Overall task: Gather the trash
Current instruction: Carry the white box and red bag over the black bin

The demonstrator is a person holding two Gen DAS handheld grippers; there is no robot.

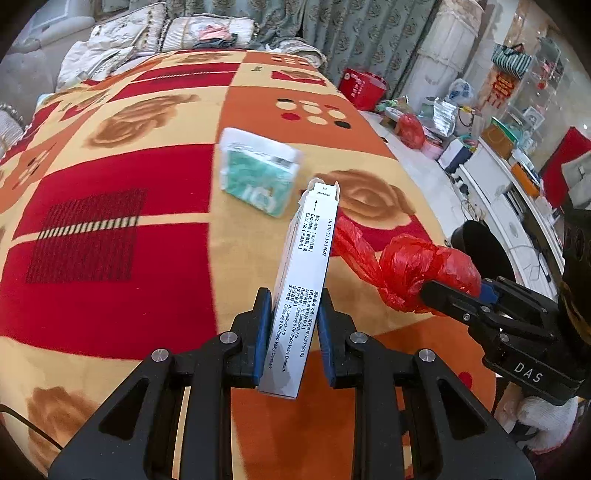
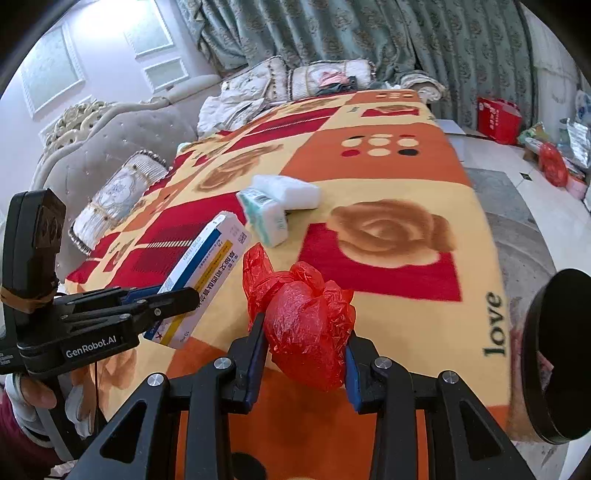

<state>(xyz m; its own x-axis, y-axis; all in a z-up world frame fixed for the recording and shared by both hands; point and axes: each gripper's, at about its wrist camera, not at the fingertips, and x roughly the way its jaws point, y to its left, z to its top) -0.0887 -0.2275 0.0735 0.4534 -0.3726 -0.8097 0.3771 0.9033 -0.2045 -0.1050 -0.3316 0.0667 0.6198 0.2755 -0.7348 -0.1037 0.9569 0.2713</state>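
Left gripper (image 1: 293,325): clamped on a medicine box (image 1: 301,288), held above the blanket (image 1: 110,229).
Right gripper (image 2: 304,354): clamped on a knotted red plastic bag (image 2: 308,328).
Tissue pack (image 1: 258,177): lay on the blanket, apart from both.

tissue pack (image 1: 258,175) on blanket (image 1: 110,229) | beyond carton (image 1: 299,295) | bag (image 1: 424,273) right of carton

Bed (image 2: 388,122) covered by patterned red, orange and yellow blanket (image 1: 110,229). Grey tufted headboard (image 2: 122,136) set against pale panelled wall (image 2: 110,48). Cushions (image 2: 325,79) piled at far end. Green patterned curtains (image 2: 369,33) hung behind. Pale tiled floor (image 2: 517,177) cluttered with bags.
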